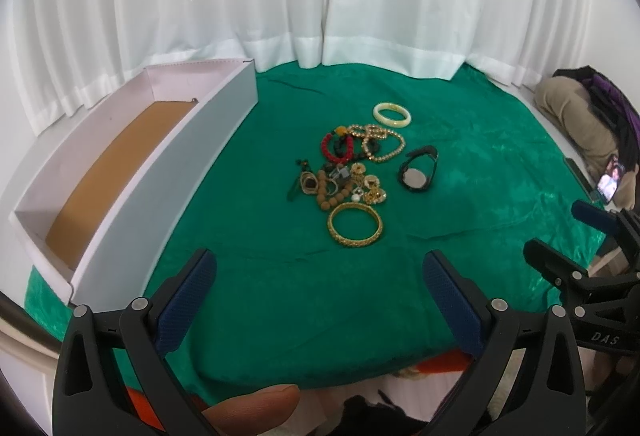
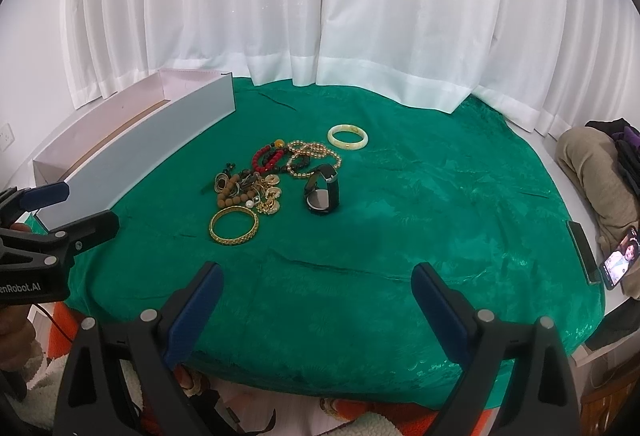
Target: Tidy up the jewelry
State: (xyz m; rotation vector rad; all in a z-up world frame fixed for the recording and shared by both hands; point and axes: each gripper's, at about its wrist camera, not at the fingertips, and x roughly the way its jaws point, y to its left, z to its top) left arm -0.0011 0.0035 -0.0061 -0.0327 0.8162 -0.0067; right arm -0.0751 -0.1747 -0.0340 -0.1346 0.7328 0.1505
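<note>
Left gripper: bottom of its frame, jaws spread wide, holding nothing, above the green cloth. Right gripper: bottom of its frame, equally wide apart, empty. Jewelry at frame centre, well apart from both: gold bangle nearest, tangled bead heap, red bead bracelet, black watch, pale bangle farthest. White box, open-topped, centre left, beside the heap
</note>
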